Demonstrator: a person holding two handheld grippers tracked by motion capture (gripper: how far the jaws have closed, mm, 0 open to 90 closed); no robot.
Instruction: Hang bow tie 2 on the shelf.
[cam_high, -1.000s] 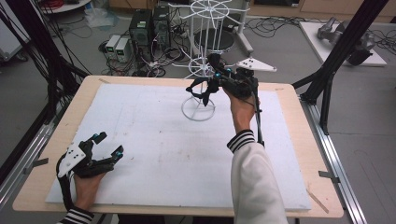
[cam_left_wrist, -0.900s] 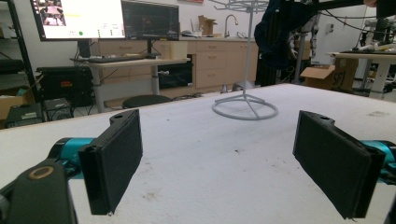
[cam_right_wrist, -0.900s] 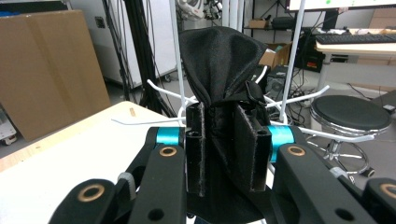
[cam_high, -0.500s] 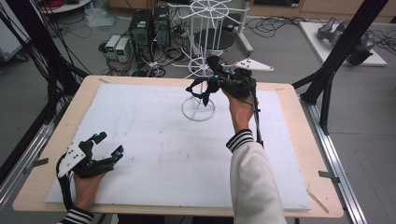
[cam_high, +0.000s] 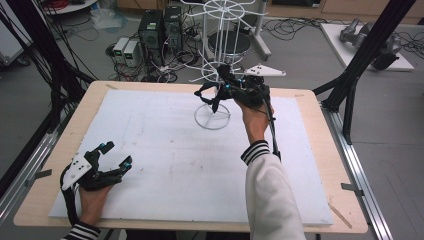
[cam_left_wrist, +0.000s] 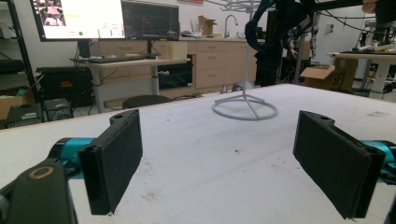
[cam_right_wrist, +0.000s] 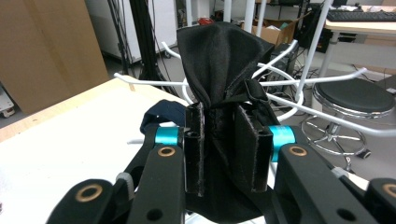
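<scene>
My right gripper (cam_high: 218, 92) is held above the far middle of the table, next to the white wire rack (cam_high: 212, 118). It is shut on a bunched black cloth (cam_right_wrist: 219, 60), which rises between the pads (cam_right_wrist: 196, 140) and hangs below them. The rack's white arms (cam_right_wrist: 327, 74) spread just behind the cloth. The cloth (cam_high: 207, 95) shows as a dark bundle over the rack's base ring. My left gripper (cam_high: 116, 153) rests open near the front left corner of the table. Nothing lies between its pads (cam_left_wrist: 114, 158), which point toward the rack's base (cam_left_wrist: 244, 108).
A white mat (cam_high: 165, 160) covers the wooden table (cam_high: 320, 165). Behind the far edge stand computer cases (cam_high: 160, 30), tangled cables and a round stool (cam_high: 227, 45). Black frame posts (cam_high: 360, 65) stand at the table's right and left sides.
</scene>
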